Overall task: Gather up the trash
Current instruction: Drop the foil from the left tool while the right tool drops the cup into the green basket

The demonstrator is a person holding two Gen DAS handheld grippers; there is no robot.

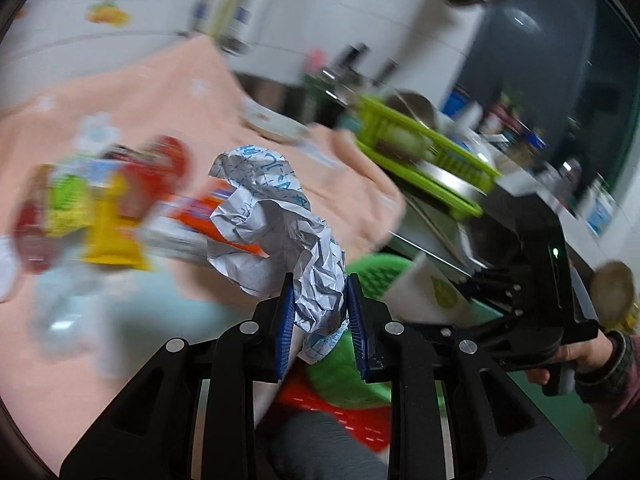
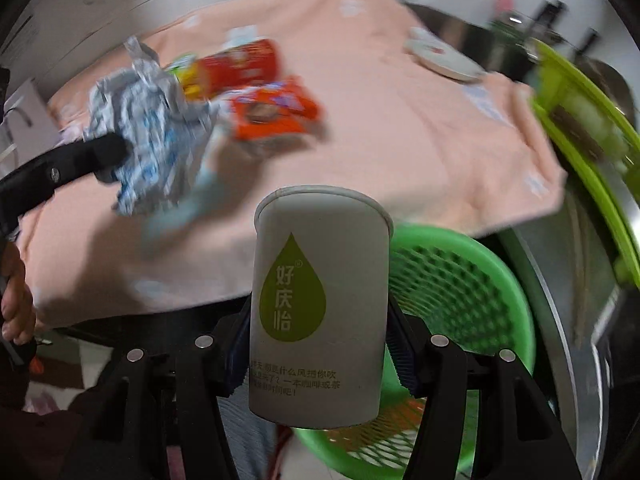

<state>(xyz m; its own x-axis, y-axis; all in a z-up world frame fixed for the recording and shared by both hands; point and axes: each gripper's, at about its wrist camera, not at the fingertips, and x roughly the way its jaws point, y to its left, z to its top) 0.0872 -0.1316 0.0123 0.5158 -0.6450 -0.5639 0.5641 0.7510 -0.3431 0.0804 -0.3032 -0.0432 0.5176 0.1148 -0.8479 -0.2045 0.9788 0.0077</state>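
Note:
My left gripper (image 1: 320, 308) is shut on a crumpled white paper with blue print (image 1: 276, 220), which sticks up from its blue pads over the table's edge. In the right wrist view the same paper (image 2: 148, 132) hangs from the left gripper's black finger (image 2: 80, 160). My right gripper (image 2: 316, 344) is shut on an upright white paper cup with a green drop logo (image 2: 320, 300). The cup is also in the left wrist view (image 1: 432, 292), at the right. A green mesh basket (image 2: 460, 280) stands below the table edge, just right of the cup.
On the pink tablecloth (image 2: 400, 140) lie a red wrapper (image 2: 240, 64), an orange wrapper (image 2: 276, 112) and a yellow one (image 1: 112, 232). A white plate (image 2: 440, 60) sits at the far corner. A lime-green rack (image 2: 580, 128) stands to the right. A person's hand (image 1: 576, 356) holds the right gripper's handle.

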